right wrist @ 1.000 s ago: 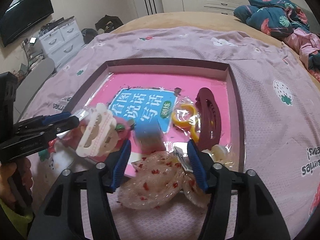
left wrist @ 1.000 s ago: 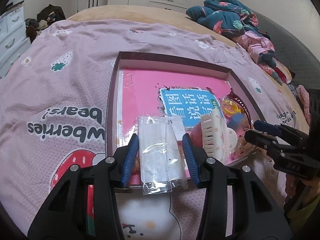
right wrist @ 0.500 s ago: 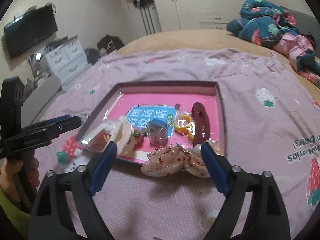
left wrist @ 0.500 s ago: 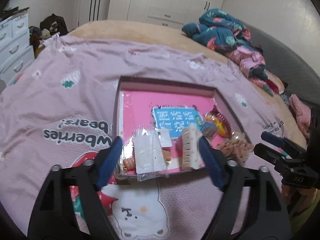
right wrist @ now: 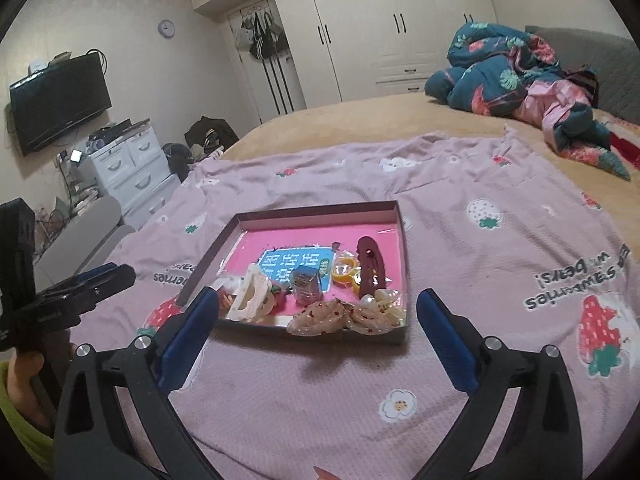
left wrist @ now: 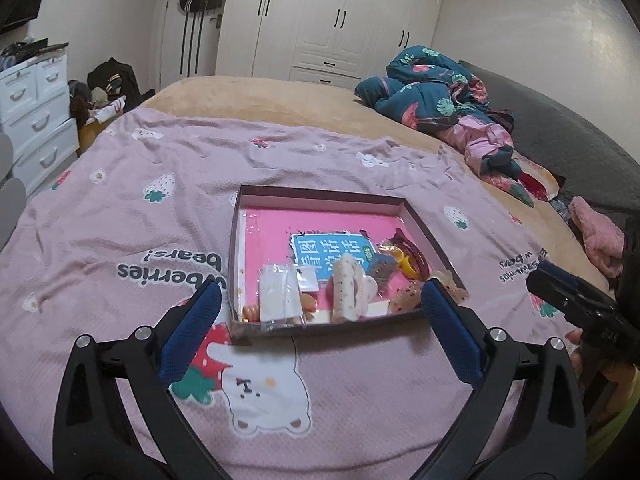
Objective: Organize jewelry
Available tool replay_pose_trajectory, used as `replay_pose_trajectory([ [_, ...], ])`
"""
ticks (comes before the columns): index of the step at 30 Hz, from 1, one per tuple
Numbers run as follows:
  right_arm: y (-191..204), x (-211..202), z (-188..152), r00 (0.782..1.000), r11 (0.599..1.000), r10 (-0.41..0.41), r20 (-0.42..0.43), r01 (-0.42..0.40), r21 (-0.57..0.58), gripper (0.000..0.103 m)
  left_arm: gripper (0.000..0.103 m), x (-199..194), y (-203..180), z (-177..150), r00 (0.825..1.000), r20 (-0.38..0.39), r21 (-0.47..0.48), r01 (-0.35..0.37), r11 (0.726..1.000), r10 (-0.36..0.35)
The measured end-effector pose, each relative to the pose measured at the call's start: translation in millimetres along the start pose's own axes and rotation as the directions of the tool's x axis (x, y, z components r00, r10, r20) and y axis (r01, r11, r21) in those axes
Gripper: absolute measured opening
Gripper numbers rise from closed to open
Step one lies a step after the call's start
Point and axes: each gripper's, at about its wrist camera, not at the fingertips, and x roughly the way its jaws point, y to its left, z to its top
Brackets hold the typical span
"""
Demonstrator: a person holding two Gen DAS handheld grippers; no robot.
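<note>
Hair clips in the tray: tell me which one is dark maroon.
The long maroon hair clip lying along the tray's right side, beside the yellow rings; the scalloped claw clip is cream.

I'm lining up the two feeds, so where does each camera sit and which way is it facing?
Left wrist: on the left hand-held gripper, open, facing the tray on the bedspread; right hand-held gripper at right edge.
Right wrist: on the right hand-held gripper, open, facing the same tray from its right; left hand-held gripper at left edge.
Shared: tray, white hair claw, wardrobe.
</note>
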Motion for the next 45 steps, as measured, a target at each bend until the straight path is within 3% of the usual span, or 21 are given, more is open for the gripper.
replay_pose_trajectory([
  [10,3,-27,-25,0.999,0.999,-0.029,0.016,0.029,-0.038,0.099,0.094,-24,-13,-36,0.999,-0.003,0.029,-0.041,0.999,0.041],
  [22,17,-39,-60,0.999,0.996,-0.036,-0.025,0.034,-0.079,0.099,0.094,-31,-18,-75,0.996,-0.027,0.016,-0.087,0.996,0.088],
  [45,18,-46,-67,0.998,0.995,-0.041,-0.043,0.037,-0.091,0.099,0.094,-41,-24,-80,0.992,-0.009,0.02,-0.125,0.992,0.126],
])
